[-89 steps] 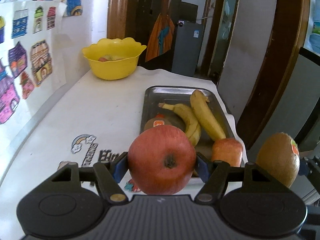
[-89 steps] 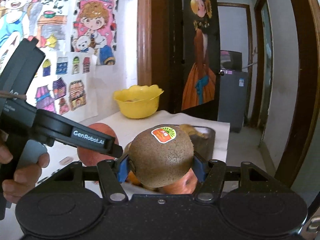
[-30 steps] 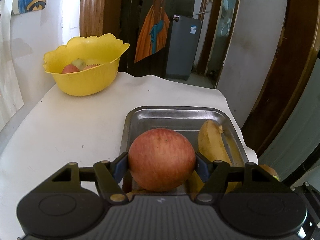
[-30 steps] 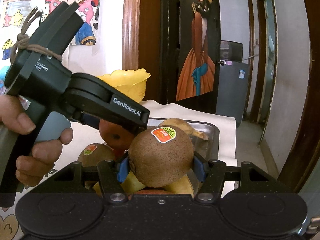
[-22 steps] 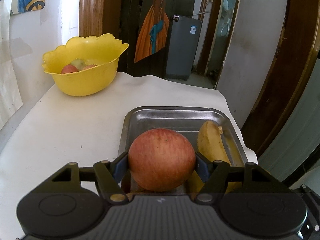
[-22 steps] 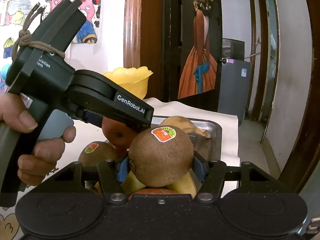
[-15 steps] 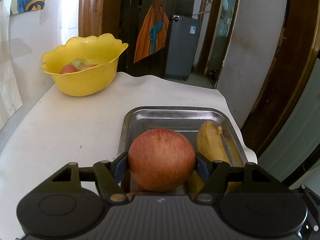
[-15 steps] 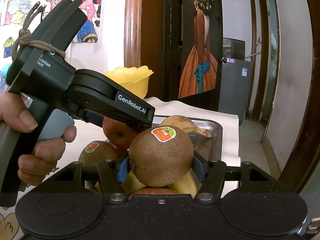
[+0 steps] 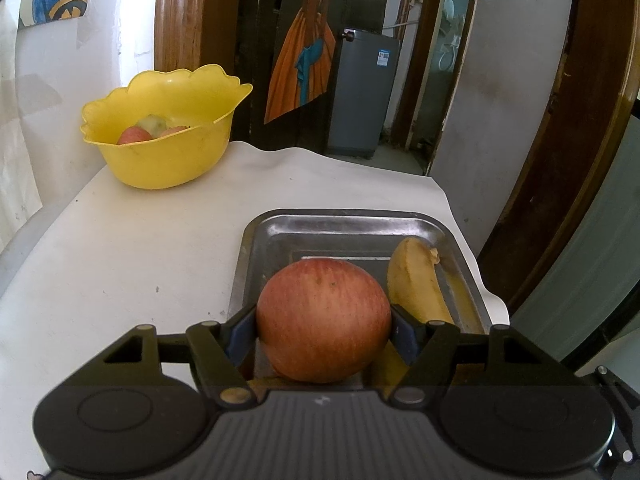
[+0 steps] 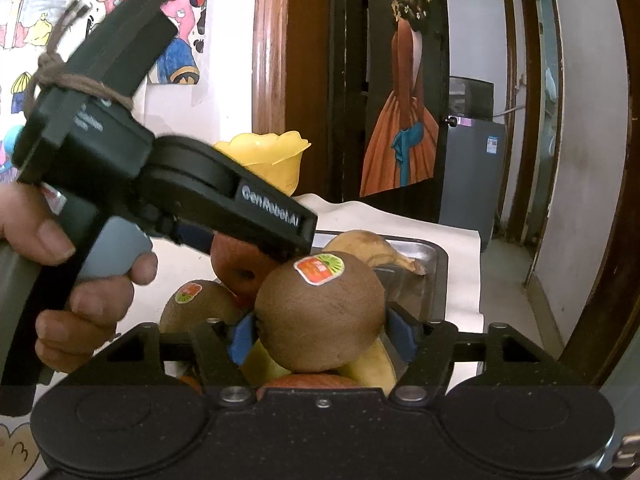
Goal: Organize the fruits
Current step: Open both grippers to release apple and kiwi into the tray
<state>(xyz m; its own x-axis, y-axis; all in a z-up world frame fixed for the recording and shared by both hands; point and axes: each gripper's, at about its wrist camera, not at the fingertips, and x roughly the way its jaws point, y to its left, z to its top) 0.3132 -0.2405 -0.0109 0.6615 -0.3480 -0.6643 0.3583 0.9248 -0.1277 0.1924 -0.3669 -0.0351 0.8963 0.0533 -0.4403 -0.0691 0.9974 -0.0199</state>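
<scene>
The right hand-held gripper (image 10: 322, 338) has just been opening around the kiwi (image 10: 320, 312) over the tray (image 9: 276, 240) (drop-off, probably); the left hand-held gripper (image 9: 324, 330) is clamping its apple (image 9: 323, 320).

A round red apple (image 9: 323, 320) is clamped between the blue pads of the black left gripper (image 9: 323, 330), above the near end of a rectangular metal tray (image 9: 352, 224). A yellow banana (image 9: 416, 284) is seen lying in the tray just right of the apple. A scalloped yellow plastic bowl (image 9: 168, 148), holding a few fruits, is set well apart on the white-covered table (image 9: 120, 260).
</scene>
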